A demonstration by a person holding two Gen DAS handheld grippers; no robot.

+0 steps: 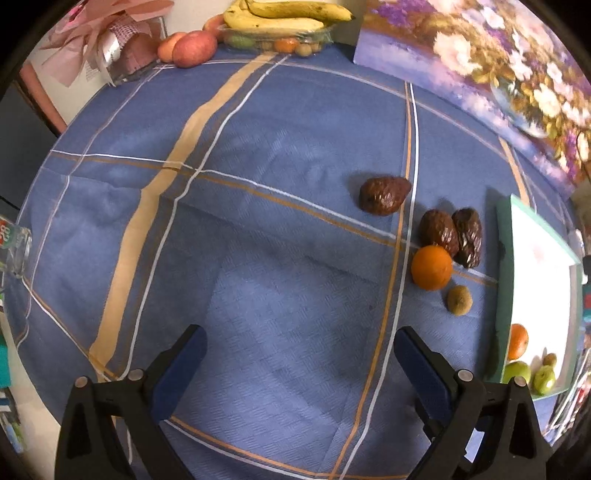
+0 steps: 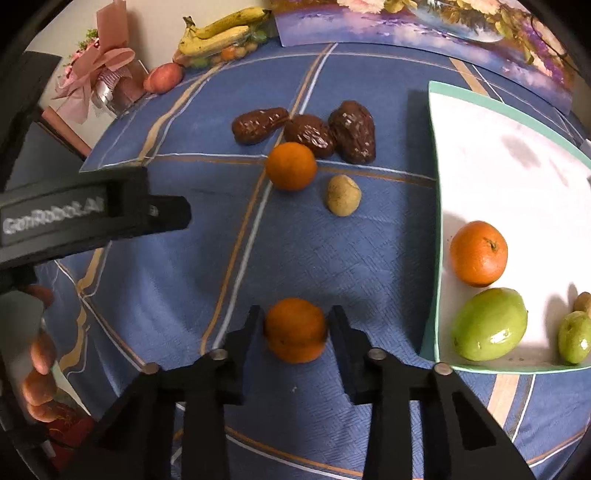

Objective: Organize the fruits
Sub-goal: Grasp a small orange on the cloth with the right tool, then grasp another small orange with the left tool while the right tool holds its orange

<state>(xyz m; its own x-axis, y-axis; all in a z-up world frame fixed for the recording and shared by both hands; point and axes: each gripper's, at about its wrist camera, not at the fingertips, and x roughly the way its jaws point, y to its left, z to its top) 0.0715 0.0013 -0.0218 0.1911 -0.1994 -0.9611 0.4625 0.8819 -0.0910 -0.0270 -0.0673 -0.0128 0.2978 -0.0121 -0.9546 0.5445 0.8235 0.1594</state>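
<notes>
My right gripper [image 2: 295, 312] is shut on an orange [image 2: 295, 334] that sits low over the blue tablecloth, a pad against each side. Beyond it lie another orange [image 2: 291, 166], a small tan fruit [image 2: 343, 195] and three brown scaly fruits [image 2: 310, 134]. The white tray with a green rim [image 2: 437, 221] at the right holds an orange [image 2: 478, 253], a big green fruit [image 2: 489, 325] and a smaller green one [image 2: 574, 336]. My left gripper [image 1: 300, 332] stands open over bare cloth, with the loose orange [image 1: 431, 267] and brown fruits [image 1: 384, 195] off to its right.
Bananas [image 2: 218, 35] on a clear container and apples [image 2: 164, 76] sit at the table's far edge beside a pink ribboned gift [image 2: 105, 75]. A flower painting [image 1: 480, 66] leans at the back right. A bottle [image 1: 14, 251] stands at the left edge. A hand [image 2: 37, 354] holds the left gripper's body [image 2: 92, 214].
</notes>
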